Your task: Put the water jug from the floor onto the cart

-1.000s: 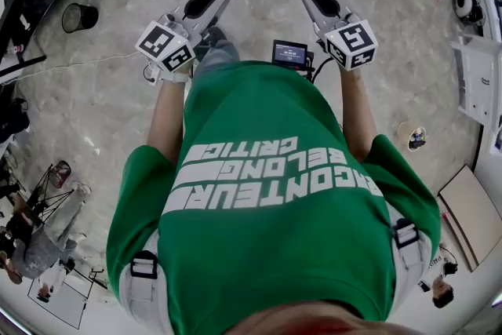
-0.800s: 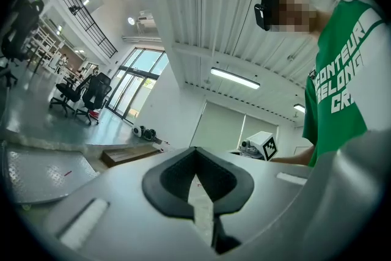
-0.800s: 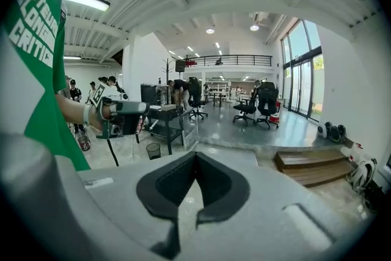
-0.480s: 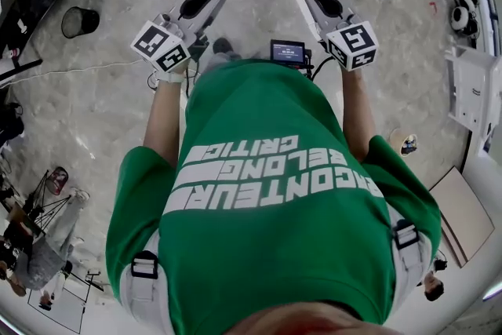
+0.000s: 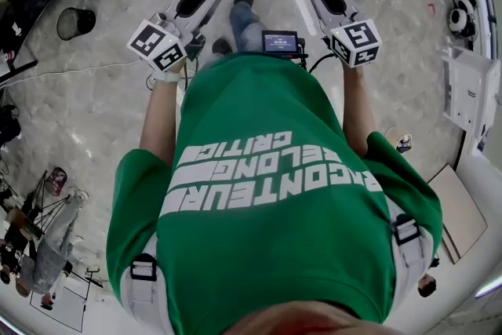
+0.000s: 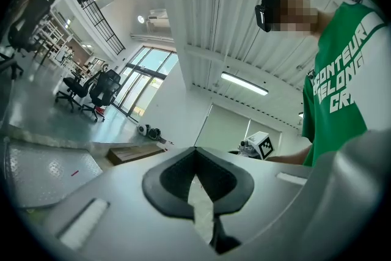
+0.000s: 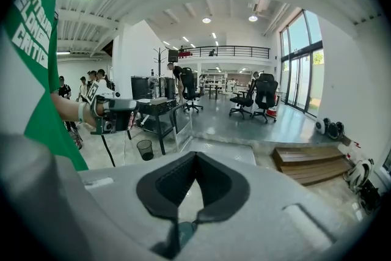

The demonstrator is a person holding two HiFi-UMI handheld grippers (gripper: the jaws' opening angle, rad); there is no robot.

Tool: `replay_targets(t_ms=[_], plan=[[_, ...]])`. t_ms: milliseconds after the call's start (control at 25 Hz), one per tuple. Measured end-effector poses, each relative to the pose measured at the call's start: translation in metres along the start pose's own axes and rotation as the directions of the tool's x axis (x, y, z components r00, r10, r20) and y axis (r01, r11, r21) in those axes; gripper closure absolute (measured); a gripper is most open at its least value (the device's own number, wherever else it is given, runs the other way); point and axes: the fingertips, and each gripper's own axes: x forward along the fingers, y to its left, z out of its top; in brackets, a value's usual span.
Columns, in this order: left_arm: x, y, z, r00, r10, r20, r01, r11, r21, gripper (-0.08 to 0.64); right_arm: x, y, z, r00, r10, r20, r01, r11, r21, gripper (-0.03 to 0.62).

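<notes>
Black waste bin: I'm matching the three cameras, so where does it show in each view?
Head view: waste bin at the upper left.
Left gripper view: not in it.
Right gripper view: lower left of centre, above the gripper's body.
Shared landmark: the person's green shirt, in all three views.
</notes>
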Motion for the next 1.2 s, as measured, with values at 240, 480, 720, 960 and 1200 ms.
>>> replay_targets(t_ms=[240,480,720,960,1200], plan=[[0.018,0.048,0.02,1.0,0.018,-0.024,-0.018,1.0,0.007,0.545,0.053,-0.029,0.027,0.999,0.029,0.038,-0.03,0.999,0.03,0.6],[0.051,0.099,0.039,0.999,0.031,-0.037,-0.03,0.999,0.022,0.545,0.097,-0.078,0.052,0.998,0.027,0.058,-0.03,0.999,0.045,0.6],[0.089,0.147,0.061,0.998,0.048,-0.029,-0.048,0.999,0.023,0.545,0.136,-0.125,0.078,0.997,0.046,0.055,-0.049,0.998,0.041,0.6],[0.124,0.184,0.075,0.997,0.075,-0.024,-0.075,0.997,0.001,0.545,0.167,-0.17,0.091,0.997,0.057,0.044,-0.06,0.997,0.052,0.6],[0.153,0.21,0.078,0.994,0.102,-0.025,-0.102,0.995,-0.01,0.544,0.189,-0.202,0.097,0.995,0.087,0.042,-0.089,0.995,0.051,0.6]])
